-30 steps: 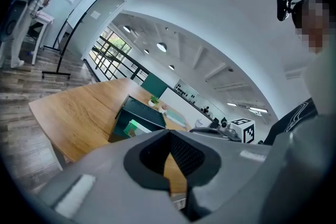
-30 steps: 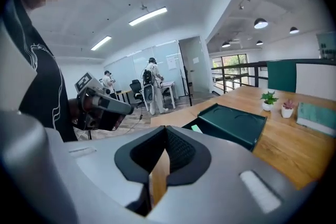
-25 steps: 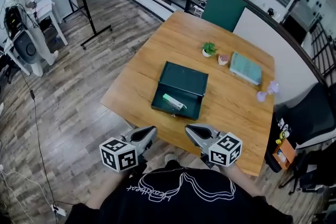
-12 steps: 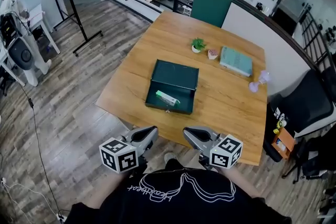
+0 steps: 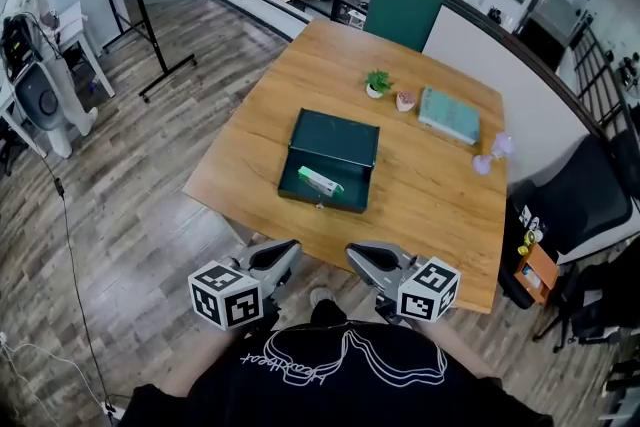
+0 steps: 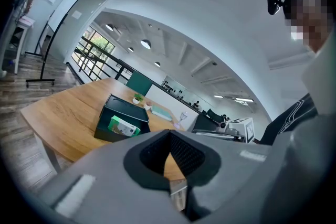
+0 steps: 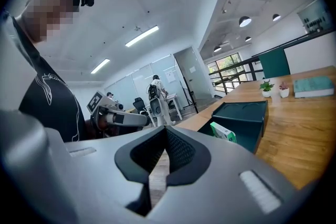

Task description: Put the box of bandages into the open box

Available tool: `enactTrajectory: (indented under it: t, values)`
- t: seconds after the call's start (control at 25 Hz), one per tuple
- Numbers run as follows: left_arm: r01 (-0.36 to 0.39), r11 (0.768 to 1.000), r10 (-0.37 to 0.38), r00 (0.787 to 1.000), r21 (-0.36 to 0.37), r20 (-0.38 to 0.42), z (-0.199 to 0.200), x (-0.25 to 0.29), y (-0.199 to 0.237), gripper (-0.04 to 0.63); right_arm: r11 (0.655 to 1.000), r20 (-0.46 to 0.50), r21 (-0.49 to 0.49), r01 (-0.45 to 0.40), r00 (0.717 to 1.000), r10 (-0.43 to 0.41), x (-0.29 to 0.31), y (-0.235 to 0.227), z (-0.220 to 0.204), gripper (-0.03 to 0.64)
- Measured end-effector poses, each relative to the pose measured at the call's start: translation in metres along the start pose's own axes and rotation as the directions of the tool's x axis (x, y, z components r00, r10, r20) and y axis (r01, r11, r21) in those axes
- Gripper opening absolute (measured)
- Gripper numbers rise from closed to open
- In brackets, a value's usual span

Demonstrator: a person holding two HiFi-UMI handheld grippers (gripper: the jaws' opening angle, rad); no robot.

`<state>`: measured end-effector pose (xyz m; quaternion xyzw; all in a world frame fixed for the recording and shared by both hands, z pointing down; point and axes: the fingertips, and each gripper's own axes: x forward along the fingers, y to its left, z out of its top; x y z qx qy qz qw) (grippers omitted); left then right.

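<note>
One wooden table [image 5: 430, 205] carried the dark-green open box [image 5: 340, 140] near its front edge. Short of that edge and well apart from the box, the left gripper [image 5: 285, 251] and right gripper [image 5: 358, 256] each hung with jaws closed on nothing. The box of bandages [image 5: 320, 181] lay inside the open box.

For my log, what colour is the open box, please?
The open box is dark green; head view shows it best.
</note>
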<state>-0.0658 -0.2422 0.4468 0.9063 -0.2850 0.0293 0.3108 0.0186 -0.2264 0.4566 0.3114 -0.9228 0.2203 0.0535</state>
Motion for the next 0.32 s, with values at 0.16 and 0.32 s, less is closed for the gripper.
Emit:
enactTrajectory:
  t: [0.16,0.32]
  values:
    - [-0.009,1.0,0.009,1.0,0.003,0.001,-0.003,-0.005,-0.001,0.0,1.0,0.004,0.004,-0.016,1.0,0.016,0.002,0.005,-0.002,0.023]
    - [-0.016,1.0,0.016,1.0,0.004,-0.004,-0.008,-0.014,-0.006,0.0,1.0,0.006,0.004,-0.022,1.0,0.022,0.0,0.013,-0.005,0.024]
